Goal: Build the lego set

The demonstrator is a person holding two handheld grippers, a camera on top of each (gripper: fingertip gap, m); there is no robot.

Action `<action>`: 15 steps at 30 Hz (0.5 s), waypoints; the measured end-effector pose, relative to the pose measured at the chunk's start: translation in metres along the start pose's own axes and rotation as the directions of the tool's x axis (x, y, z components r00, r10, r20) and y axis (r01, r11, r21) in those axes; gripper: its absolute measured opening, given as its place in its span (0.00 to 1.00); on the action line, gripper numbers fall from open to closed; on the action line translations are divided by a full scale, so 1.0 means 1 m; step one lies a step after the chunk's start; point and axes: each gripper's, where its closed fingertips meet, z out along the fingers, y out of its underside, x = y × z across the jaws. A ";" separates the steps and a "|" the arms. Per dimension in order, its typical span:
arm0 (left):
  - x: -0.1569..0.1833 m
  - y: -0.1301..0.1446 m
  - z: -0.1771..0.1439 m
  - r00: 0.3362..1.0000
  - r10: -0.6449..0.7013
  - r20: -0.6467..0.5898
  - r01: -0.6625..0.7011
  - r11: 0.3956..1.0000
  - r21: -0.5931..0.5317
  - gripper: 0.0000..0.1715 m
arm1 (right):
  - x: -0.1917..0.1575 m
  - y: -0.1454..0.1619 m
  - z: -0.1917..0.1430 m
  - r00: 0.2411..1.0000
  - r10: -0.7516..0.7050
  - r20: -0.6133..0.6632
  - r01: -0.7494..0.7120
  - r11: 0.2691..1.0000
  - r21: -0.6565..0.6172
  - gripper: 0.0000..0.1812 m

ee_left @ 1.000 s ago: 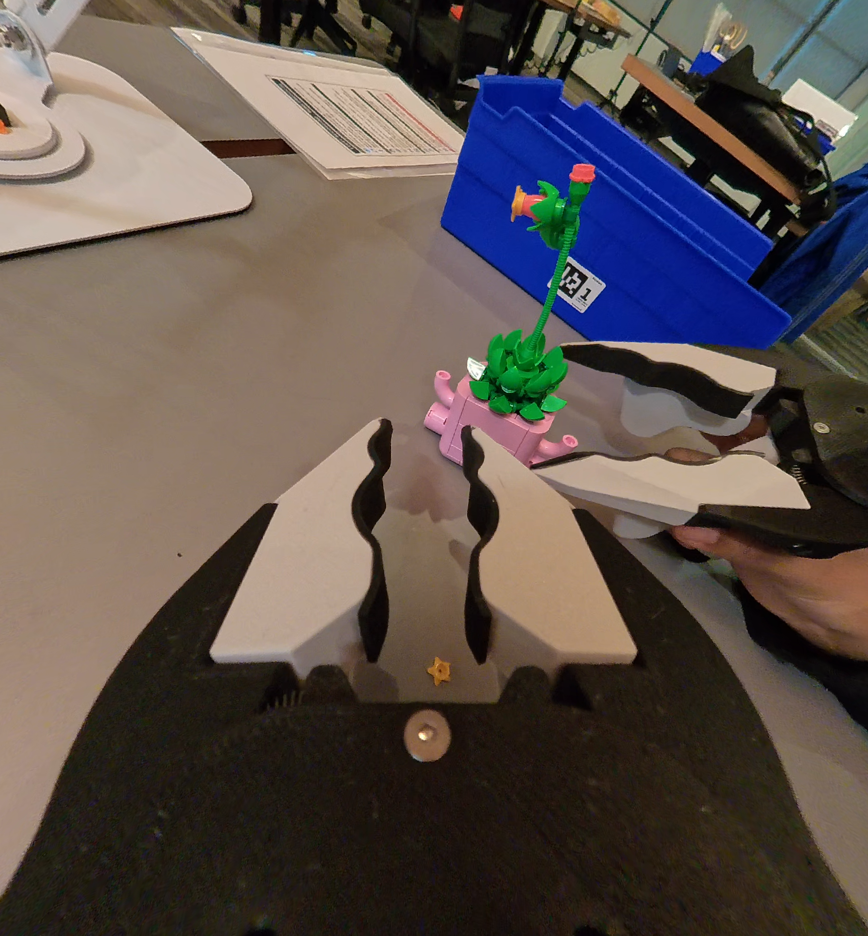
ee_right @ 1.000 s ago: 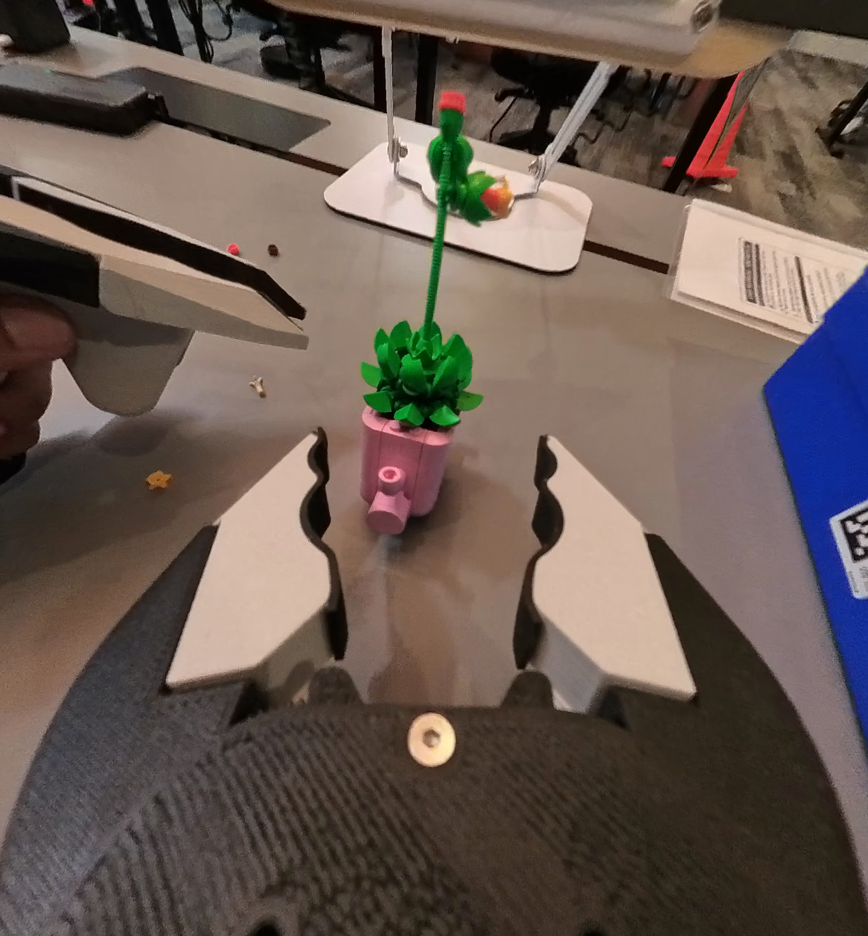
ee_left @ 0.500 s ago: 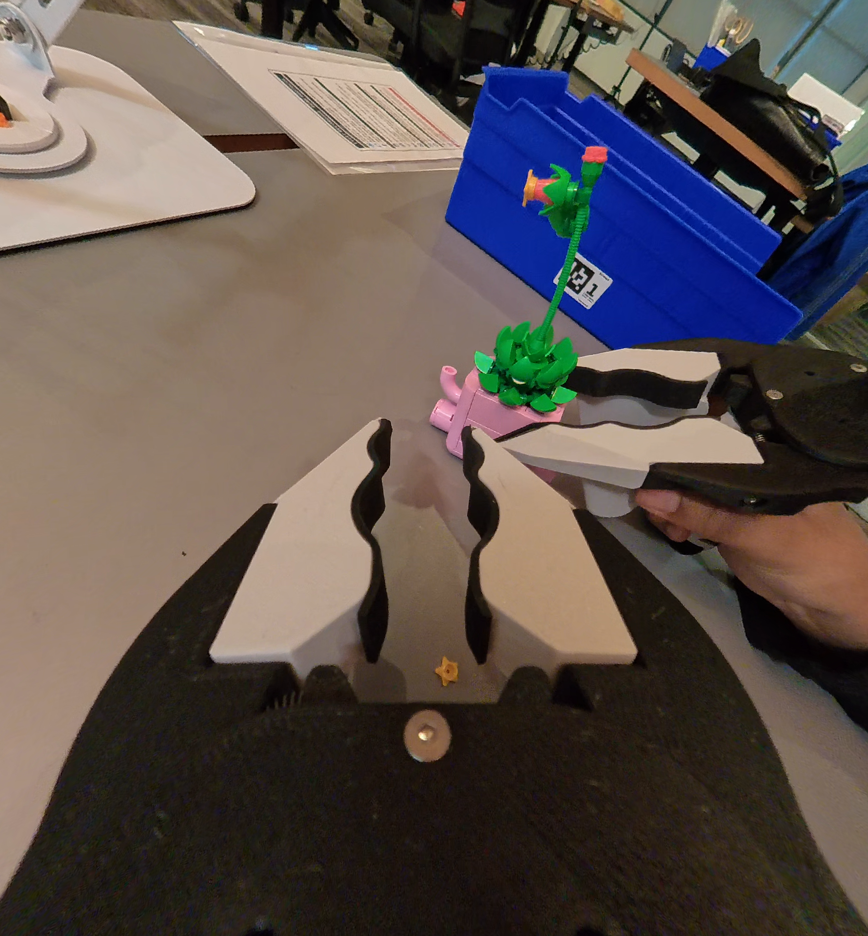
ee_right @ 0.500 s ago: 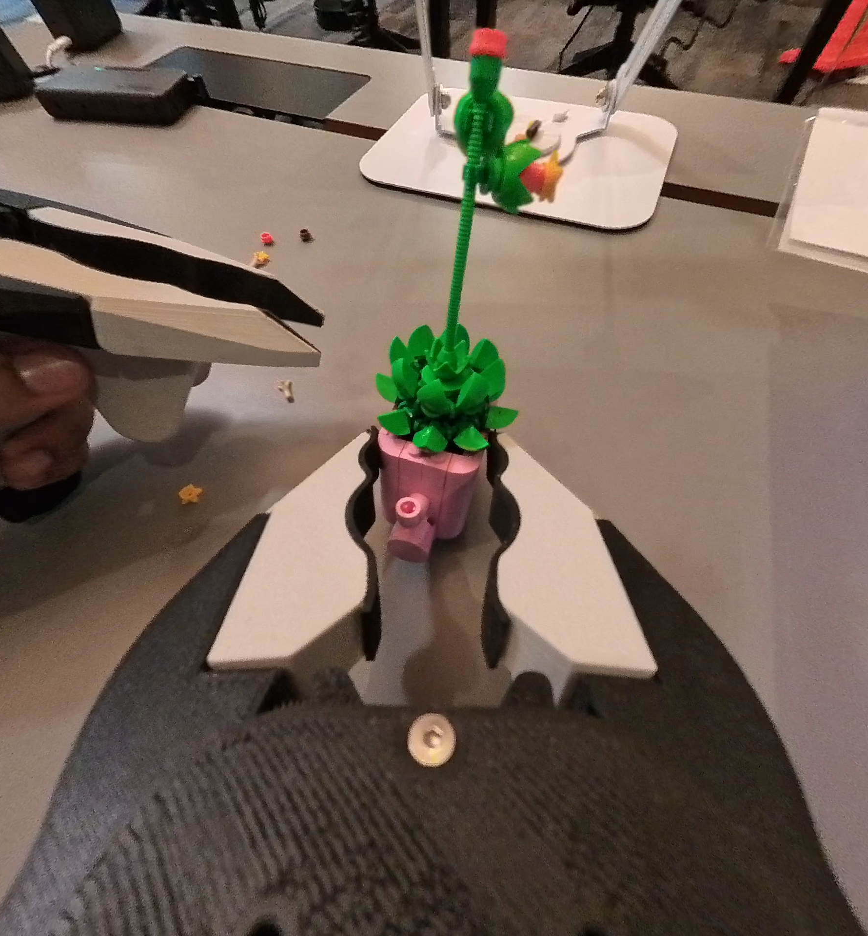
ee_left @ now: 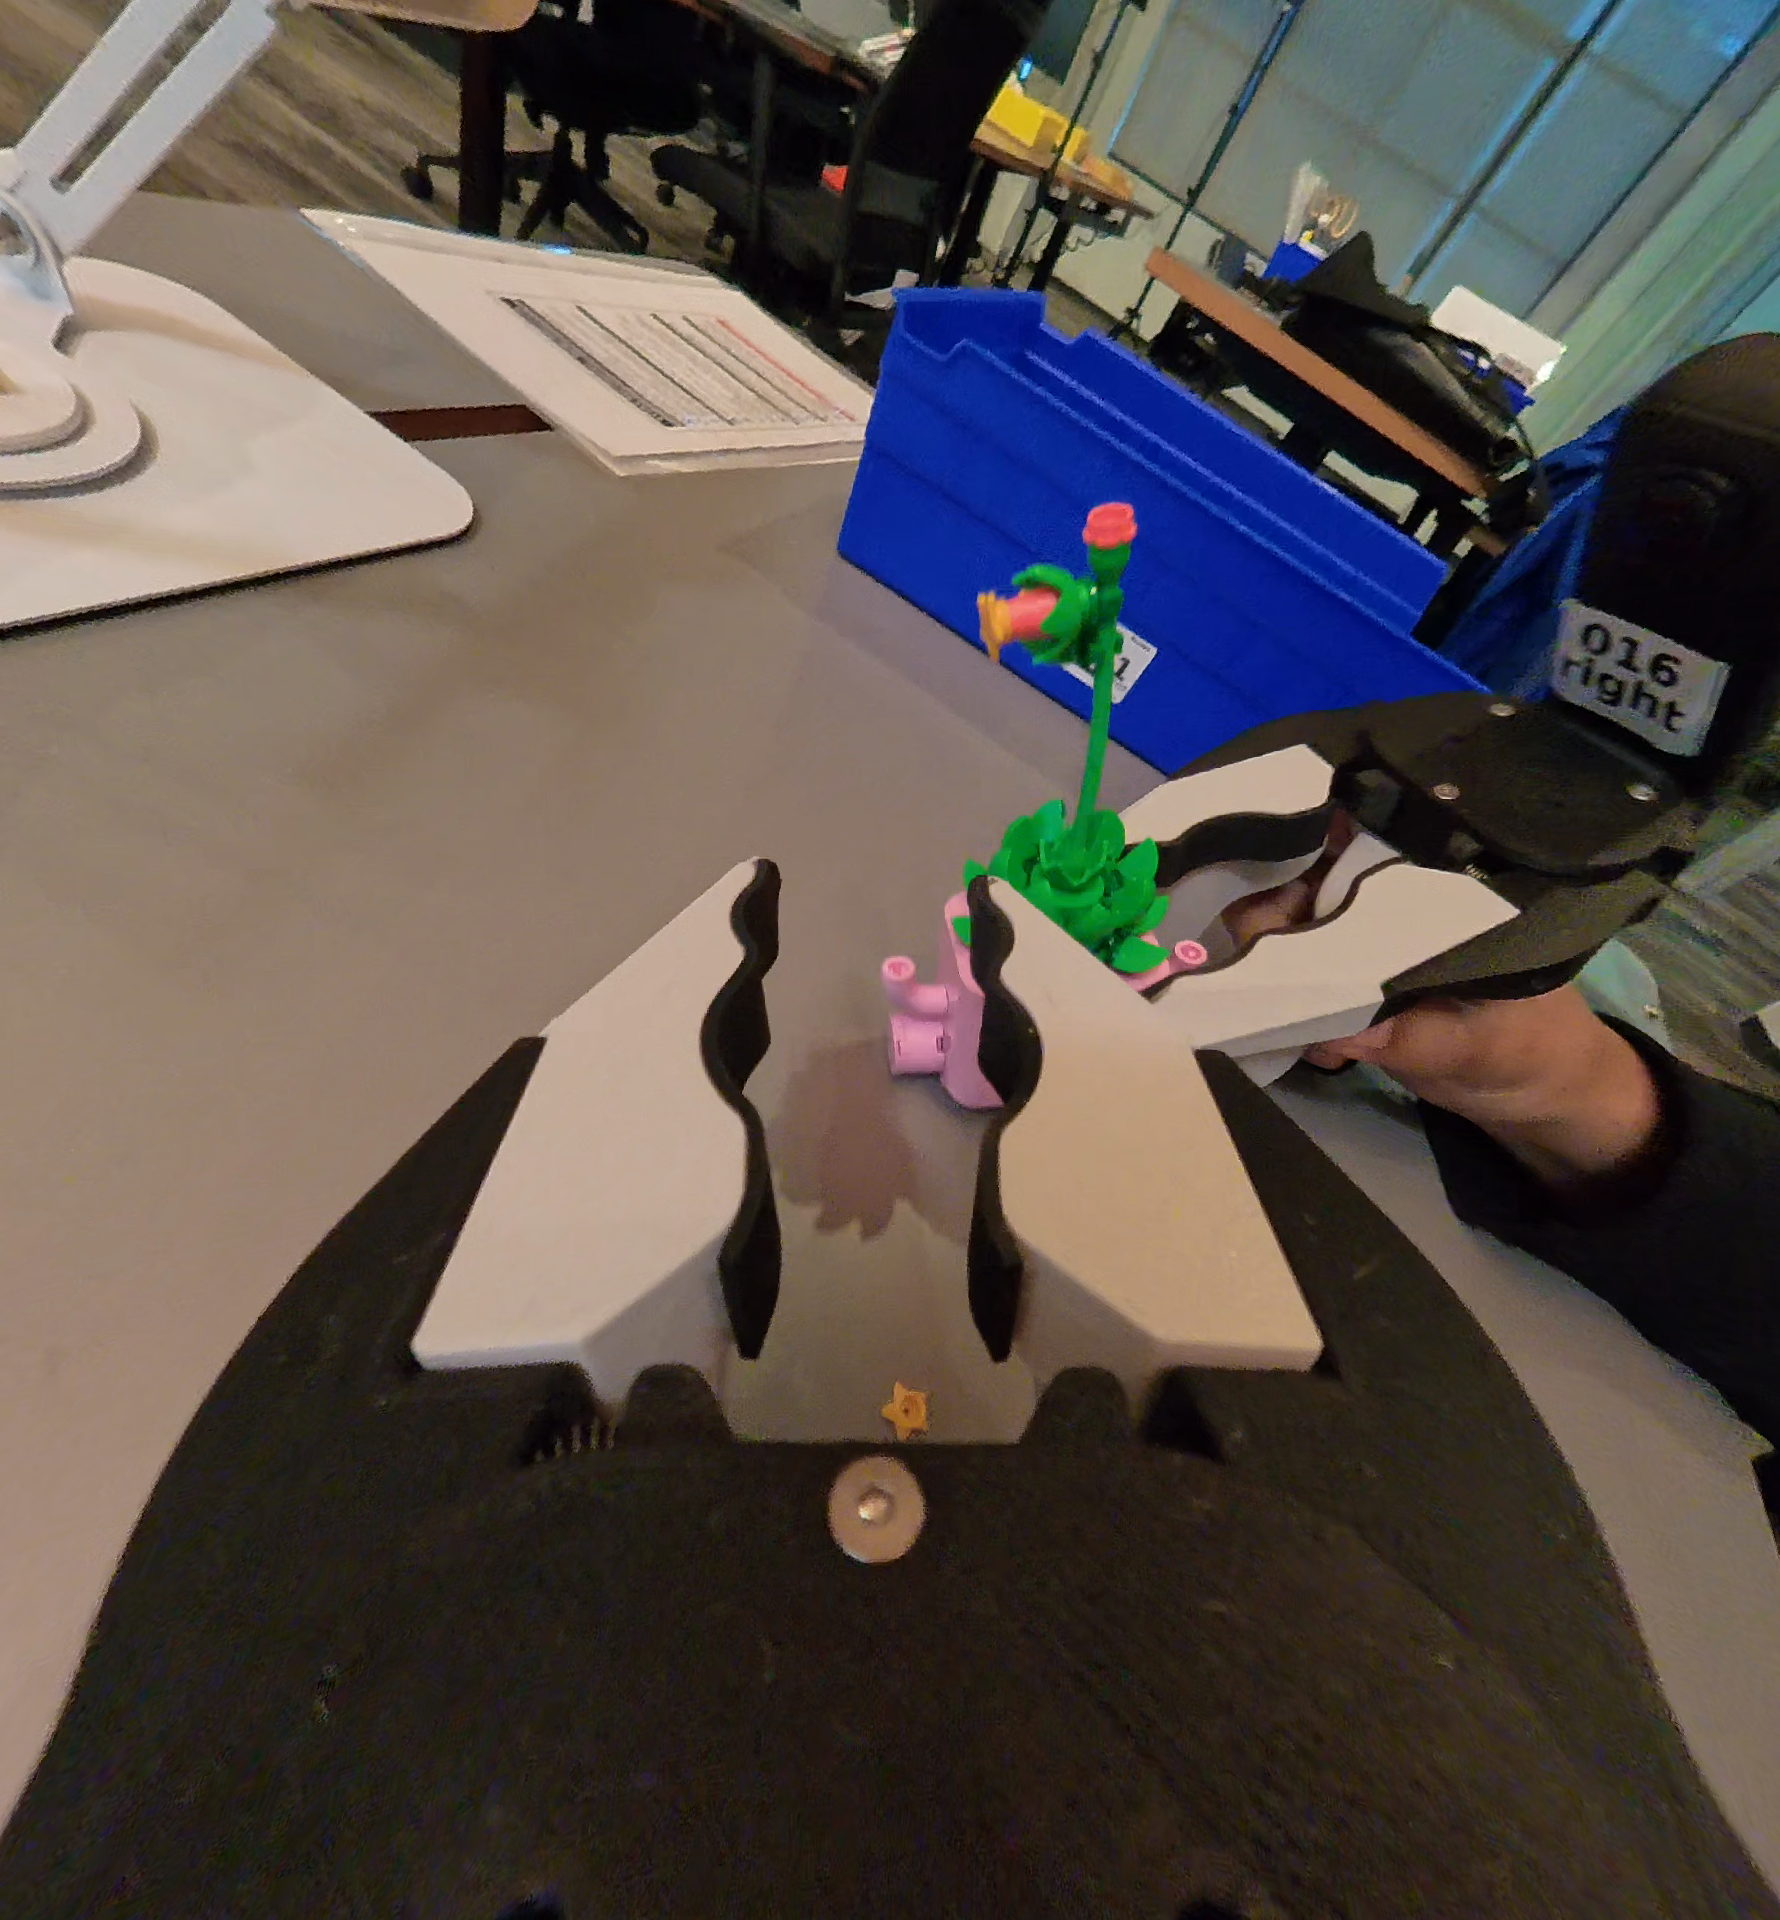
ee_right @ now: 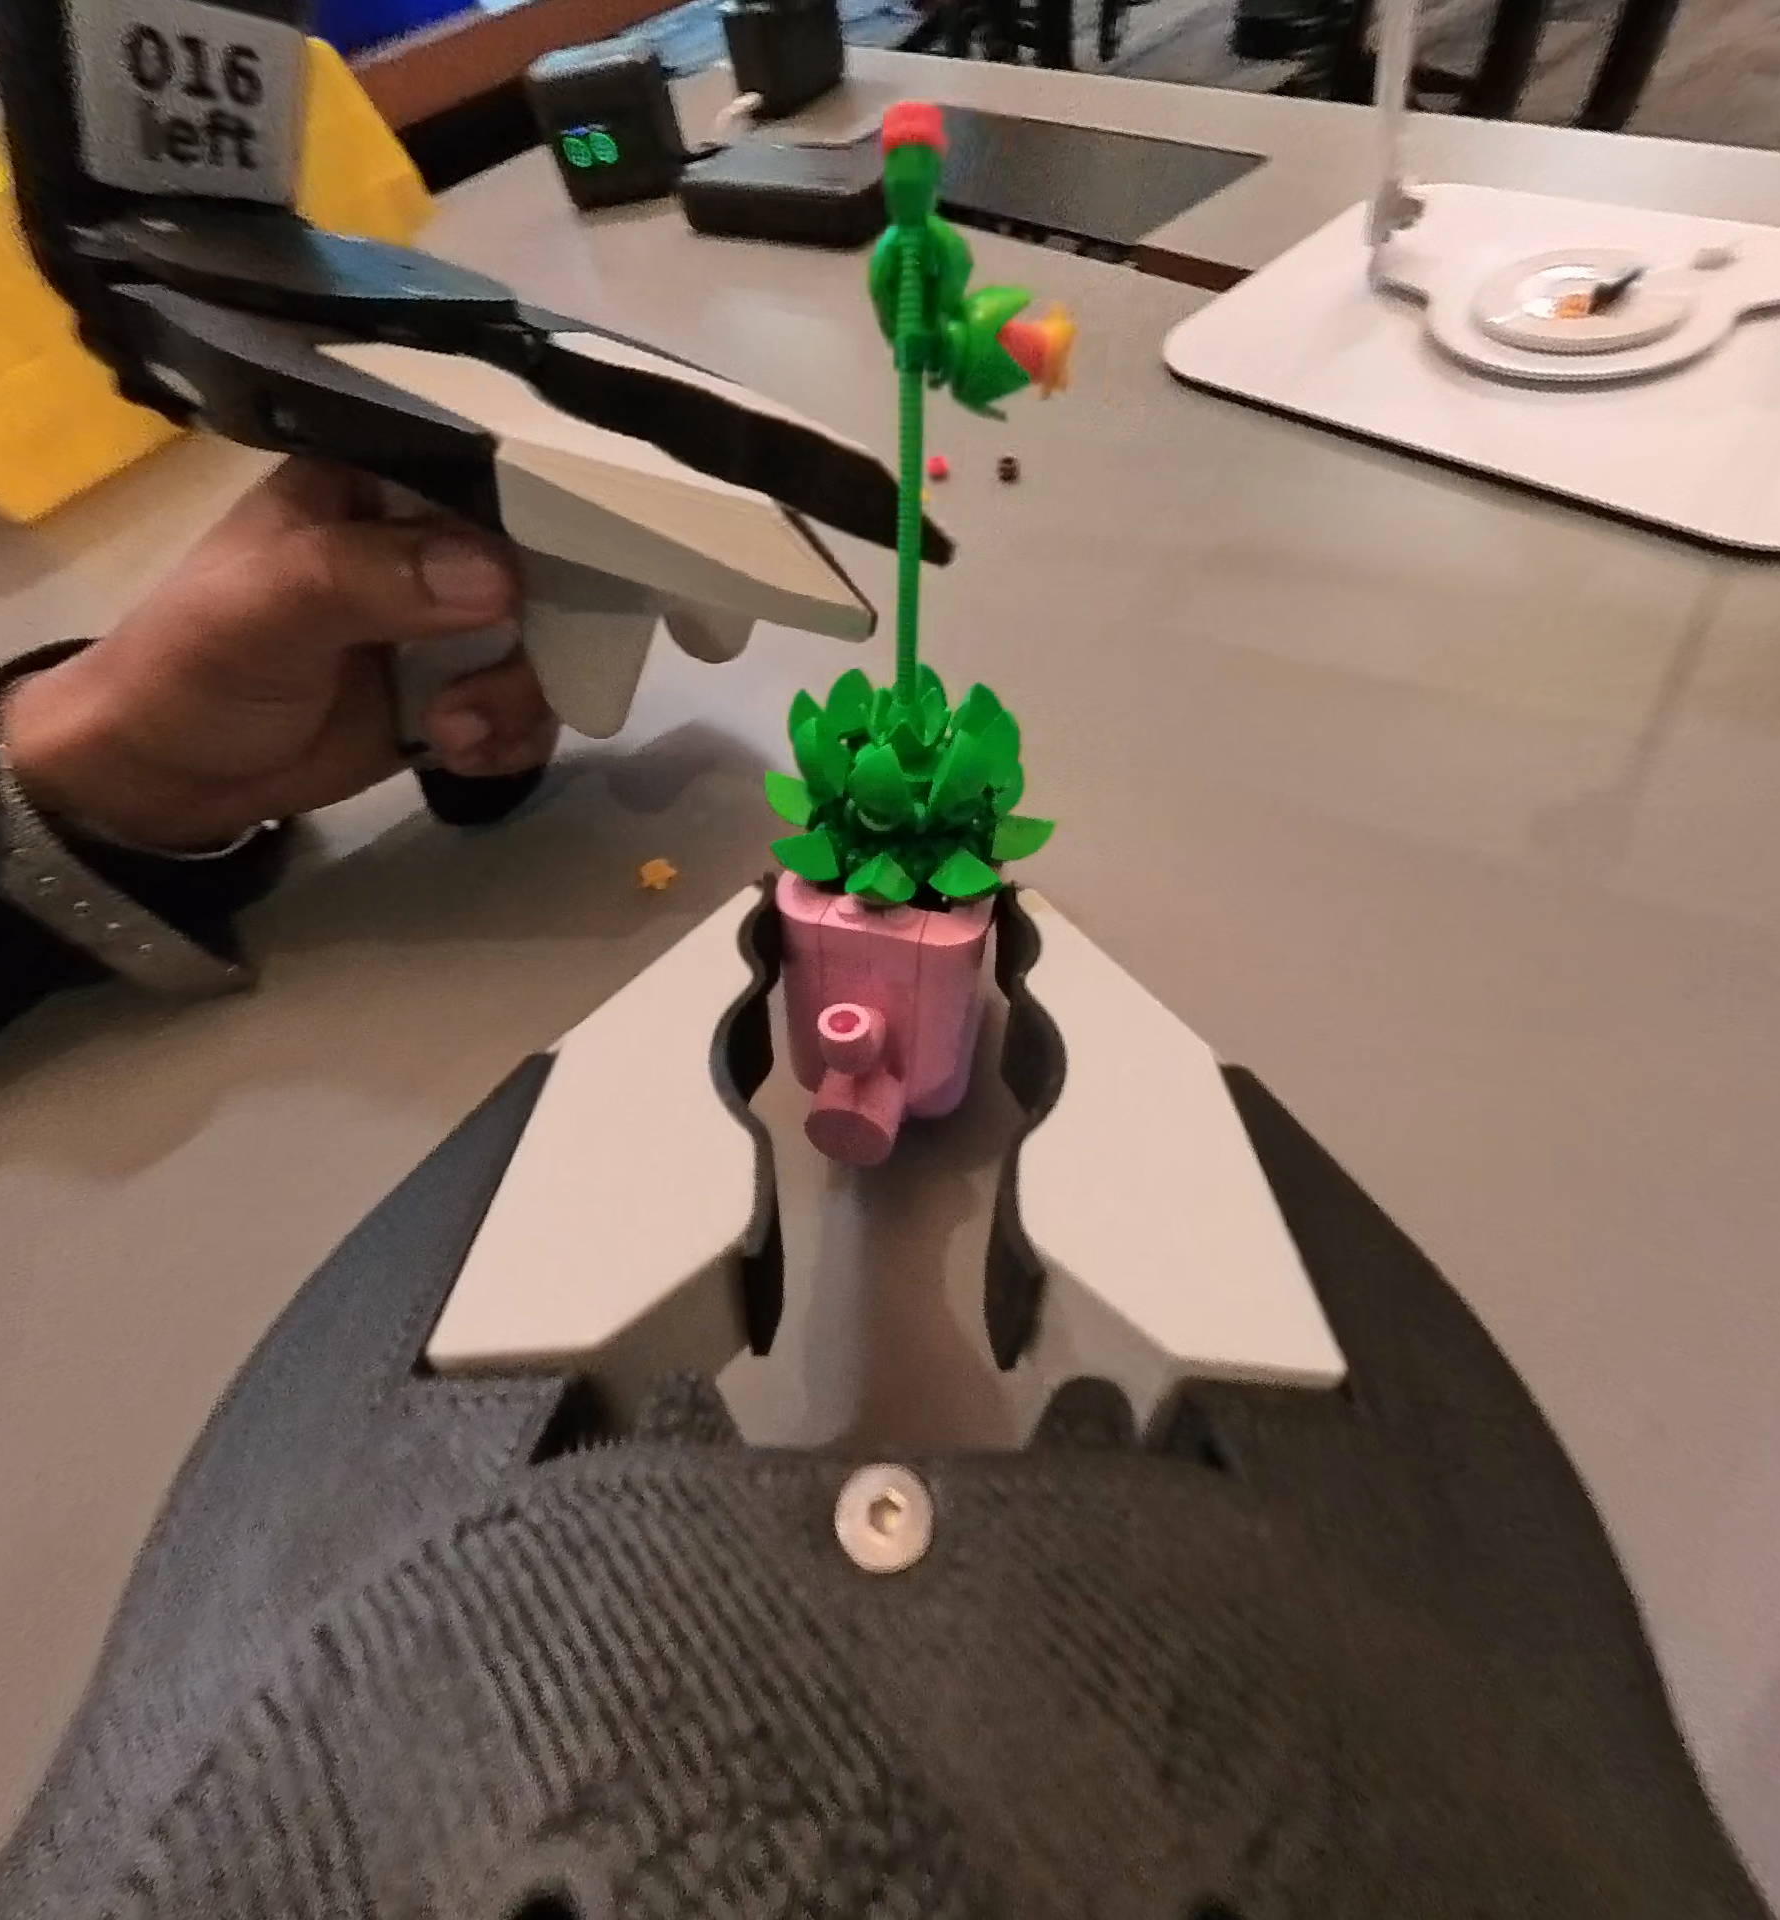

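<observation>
Blue bin [ee_left: 1125, 499] behind gripped lego plant [ee_right: 891, 977]

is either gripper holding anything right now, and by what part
The right gripper is shut on the lego plant's pink pot, its fingers on the pot's two sides just below the green leaves. The left gripper holds nothing.

- The lego plant [ee_right: 891, 914] stands upright on the counter [ee_right: 1385, 831], its pot between the jaws of the right gripper [ee_right: 881, 935].
- The left gripper [ee_right: 865, 577] hangs left of the stem (above the counter, apart from the leaves).
- A bin [ee_left: 1125, 520] sits behind the plant in the left wrist view.
- A small star piece [ee_left: 907, 1410] lies between the left gripper's jaws, near their base.
</observation>
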 end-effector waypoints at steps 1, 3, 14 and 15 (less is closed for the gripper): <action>0.002 -0.002 0.000 1.000 0.000 -0.016 0.000 1.000 0.012 0.21 | -0.003 -0.001 -0.001 1.000 -0.005 0.028 0.005 1.000 0.008 0.22; 0.007 -0.006 -0.002 0.998 -0.008 -0.060 0.011 0.999 0.043 0.22 | -0.008 -0.003 -0.004 0.997 -0.024 0.077 0.022 0.999 0.029 0.22; 0.039 -0.031 -0.024 0.920 -0.066 -0.385 0.136 0.978 0.159 0.23 | -0.046 -0.013 -0.024 0.954 -0.096 0.283 0.056 0.987 0.148 0.22; 0.047 -0.030 -0.025 0.894 -0.073 -0.443 0.151 0.978 0.143 0.23 | -0.049 -0.015 -0.027 0.946 -0.084 0.313 0.033 0.986 0.164 0.22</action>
